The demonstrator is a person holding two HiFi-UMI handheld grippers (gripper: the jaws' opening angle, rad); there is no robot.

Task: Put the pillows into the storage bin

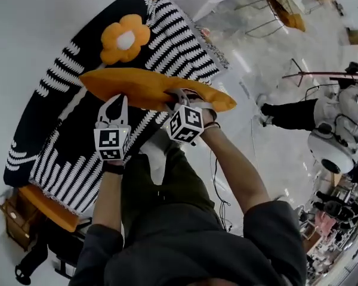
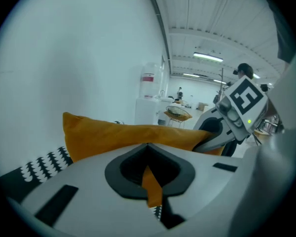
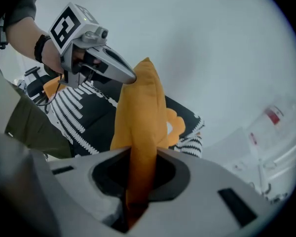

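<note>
Both grippers hold an orange pillow (image 1: 149, 88) in the air above a black-and-white patterned cover (image 1: 65, 130) that bears an orange flower (image 1: 125, 37). My left gripper (image 1: 115, 100) is shut on the pillow's near edge, towards its left end. My right gripper (image 1: 182, 97) is shut on the same edge further right. In the left gripper view a fold of the orange pillow (image 2: 128, 137) runs down between the jaws of the left gripper (image 2: 150, 179). The right gripper view shows the orange pillow (image 3: 140, 117) standing up out of the right gripper (image 3: 138, 191), pinched there. I see no storage bin for certain.
A second orange cushion (image 1: 48, 207) lies under the cover's lower left edge, beside a brown box (image 1: 15, 216). A person in dark trousers (image 1: 295, 115) and a white machine (image 1: 331, 151) are on the pale floor at right. Wire chairs (image 1: 274, 8) stand far off.
</note>
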